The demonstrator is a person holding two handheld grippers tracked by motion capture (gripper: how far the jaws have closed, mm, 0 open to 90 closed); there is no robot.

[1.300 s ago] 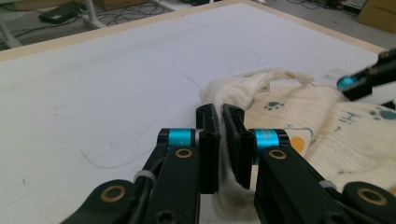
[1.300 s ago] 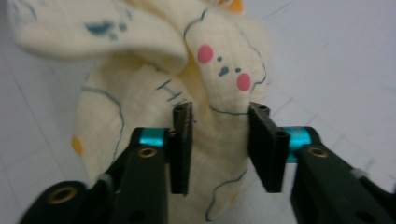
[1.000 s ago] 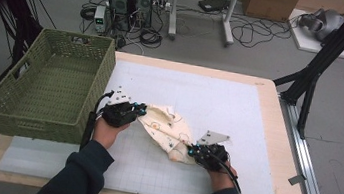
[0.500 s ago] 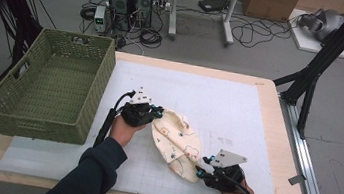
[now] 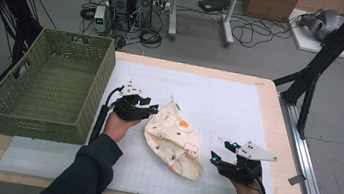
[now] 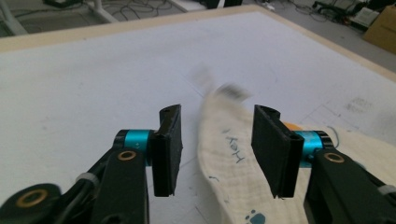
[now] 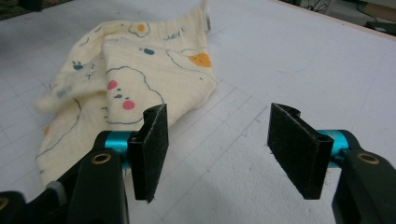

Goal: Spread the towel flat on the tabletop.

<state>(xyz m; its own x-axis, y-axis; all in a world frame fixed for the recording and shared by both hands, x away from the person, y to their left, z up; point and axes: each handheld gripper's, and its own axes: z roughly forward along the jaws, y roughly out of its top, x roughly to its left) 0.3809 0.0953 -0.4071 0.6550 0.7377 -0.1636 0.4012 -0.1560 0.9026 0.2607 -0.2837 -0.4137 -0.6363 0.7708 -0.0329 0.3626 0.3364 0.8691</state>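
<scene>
We see the white mat (image 5: 220, 98) covering the wooden table (image 5: 282, 142) across the middle of the high view. The green woven basket (image 5: 50, 86) stands at its left. At centre frame lies the cream printed cloth (image 5: 174, 140), crumpled flat on the mat. Just left of the cloth's upper edge, our left gripper (image 5: 150, 109) has just been opening; its jaws stand apart, the cloth's edge below the gap, unpinched. At lower right, beside the cloth's lower end, our right gripper (image 5: 221, 151) has also just been opening, nothing between its jaws.
</scene>
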